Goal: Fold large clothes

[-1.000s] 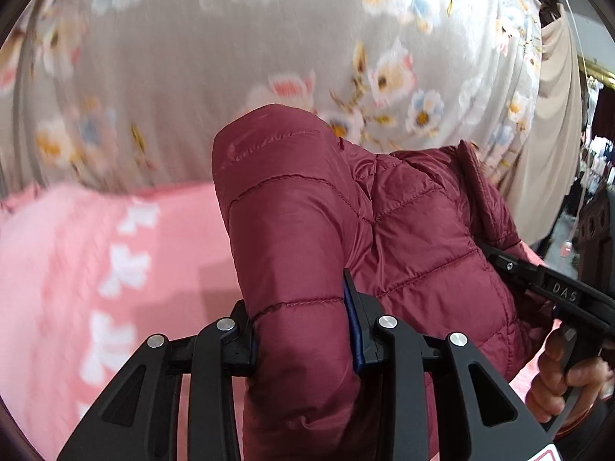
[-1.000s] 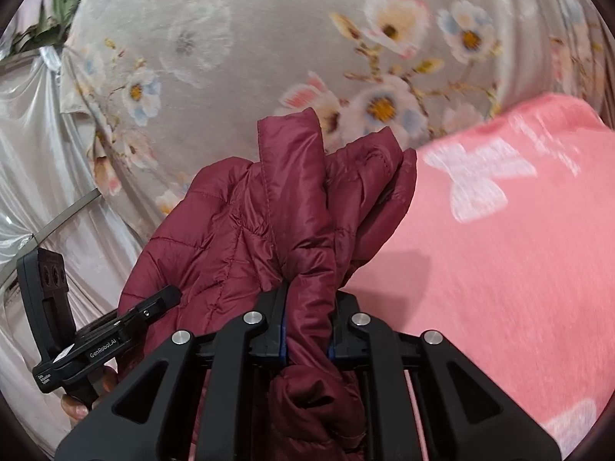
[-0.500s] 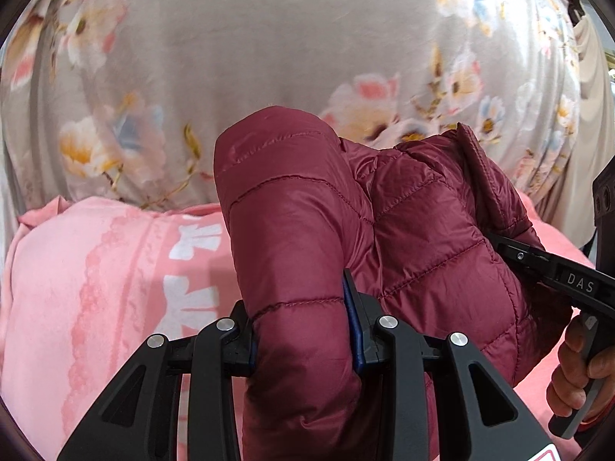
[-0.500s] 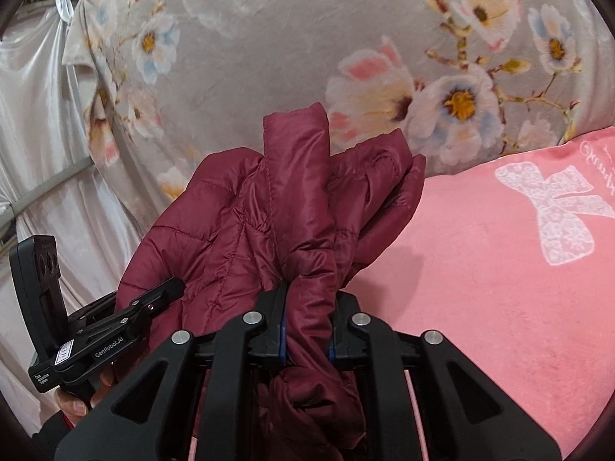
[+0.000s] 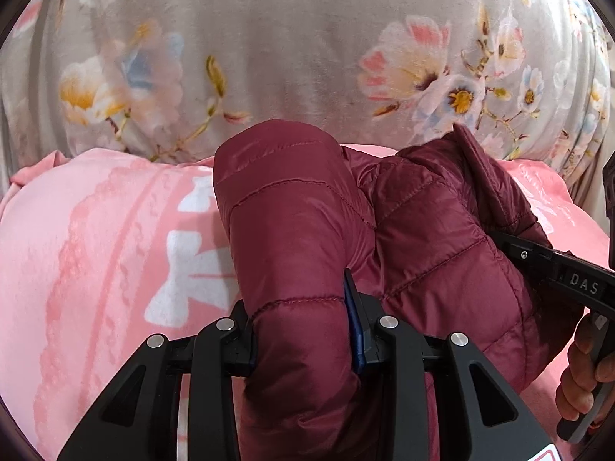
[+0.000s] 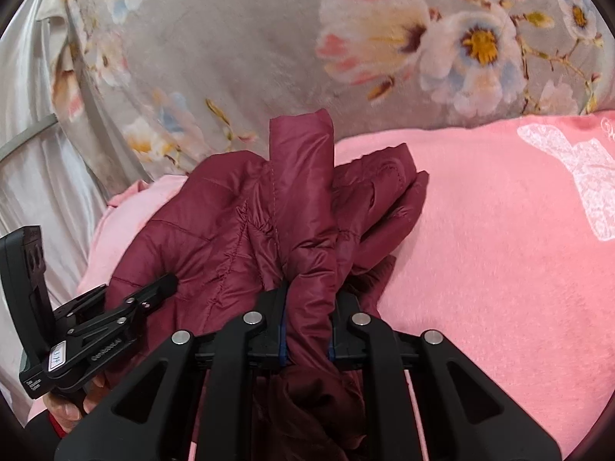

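A dark red quilted puffer jacket (image 5: 415, 246) hangs bunched between both grippers above a pink blanket (image 5: 88, 253). My left gripper (image 5: 301, 330) is shut on a thick padded fold of the jacket. My right gripper (image 6: 307, 326) is shut on a narrower gathered strip of the same jacket (image 6: 238, 238). The right gripper also shows at the right edge of the left wrist view (image 5: 569, 276), and the left gripper at the lower left of the right wrist view (image 6: 115, 319). The jacket's lower part is hidden behind the jaws.
The pink blanket (image 6: 499, 253) with white bow prints covers the surface below. A grey floral cloth (image 5: 307, 38) hangs behind it. Pale silky drapery (image 6: 30, 134) hangs at the left of the right wrist view.
Both grippers keep hold of the jacket and have tilted down and forward. More of the pink blanket is in view, and the floral cloth sits higher in the frames.
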### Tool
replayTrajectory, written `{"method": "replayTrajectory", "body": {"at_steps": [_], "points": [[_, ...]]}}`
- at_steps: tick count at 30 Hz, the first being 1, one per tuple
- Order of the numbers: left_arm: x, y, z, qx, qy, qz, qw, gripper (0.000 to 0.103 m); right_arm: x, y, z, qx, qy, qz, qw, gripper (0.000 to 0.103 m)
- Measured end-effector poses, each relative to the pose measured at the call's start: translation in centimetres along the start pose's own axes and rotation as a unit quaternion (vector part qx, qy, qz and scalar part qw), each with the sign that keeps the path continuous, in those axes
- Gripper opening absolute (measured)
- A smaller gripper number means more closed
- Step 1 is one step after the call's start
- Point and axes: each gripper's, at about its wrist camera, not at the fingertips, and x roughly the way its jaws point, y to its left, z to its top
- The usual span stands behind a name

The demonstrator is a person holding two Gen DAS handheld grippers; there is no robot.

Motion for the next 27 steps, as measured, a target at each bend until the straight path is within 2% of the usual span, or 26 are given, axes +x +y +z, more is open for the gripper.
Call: {"method": "replayTrajectory", "body": {"at_steps": [9, 14, 21, 25, 27], "points": [[1.1, 0.8, -1.0, -0.006, 0.012, 0.014, 0.9998, 0.041, 1.9, -1.6, -1.5, 0.022, 0.028, -0.016, 0.999, 0.014], [1.7, 1.4, -1.1, -0.022, 0.028, 0.013, 0.9993, 0.049, 2.6, -2.0, -1.5, 0.031, 0.044, -0.020, 0.998, 0.018], [2.1, 1.5, -1.2, -0.029, 0.041, 0.030, 0.9983, 0.061, 3.0, -2.2, -1.6, 0.033, 0.052, -0.027, 0.998, 0.024], [2.2, 1.7, -1.3, -0.036, 0.044, 0.043, 0.9974, 0.068, 3.0, -3.3, -1.7, 0.057, 0.052, -0.028, 0.997, 0.043], [1.8, 1.8, -1.3, -0.040, 0.043, 0.057, 0.9967, 0.073, 2.6, -4.2, -1.6, 0.078, 0.051, -0.020, 0.995, 0.046]]}}
